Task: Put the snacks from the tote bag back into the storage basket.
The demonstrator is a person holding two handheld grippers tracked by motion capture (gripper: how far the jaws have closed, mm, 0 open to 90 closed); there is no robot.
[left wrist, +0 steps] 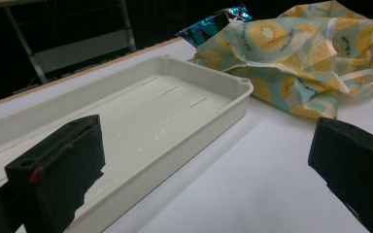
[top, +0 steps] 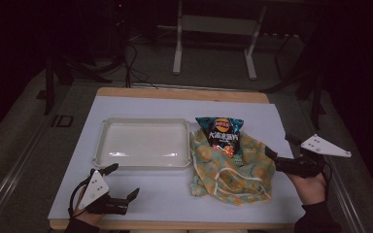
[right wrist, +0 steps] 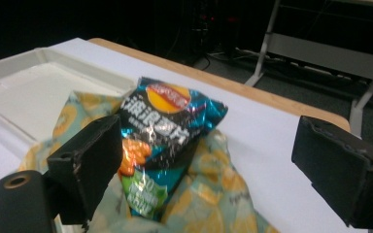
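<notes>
Chip bag (top: pixel 222 134) sits at the desk's (top: pixel 141 199) centre-right, lying on a crumpled fruit-print cloth bag (top: pixel 233 172), just beside the right rim of the empty white tray (top: pixel 144 143). Judgement: the chip bag is light, air-puffed, with slick, crinkly foil and brittle contents — a hard squeeze on the belly would likely crush the chips or let it squirt out. Best hold looks like the flat crimped seal at the top edge, or a bottom corner. Its long axis runs roughly 12-to-6 in the high view, top seal toward 12, bottom end at 6 tucked into the cloth folds, printed face up. The cloth is soft and floppy and may drag along if caught. Left gripper (top: pixel 120 186) rests at the desk's 7 o'clock near the tray's front-left corner, fingers wide apart, holding nothing. Right gripper (top: pixel 279 146) is at 4 o'clock, just right of the cloth, aimed at the chip bag — fingers spread wide, nothing between them.
</notes>
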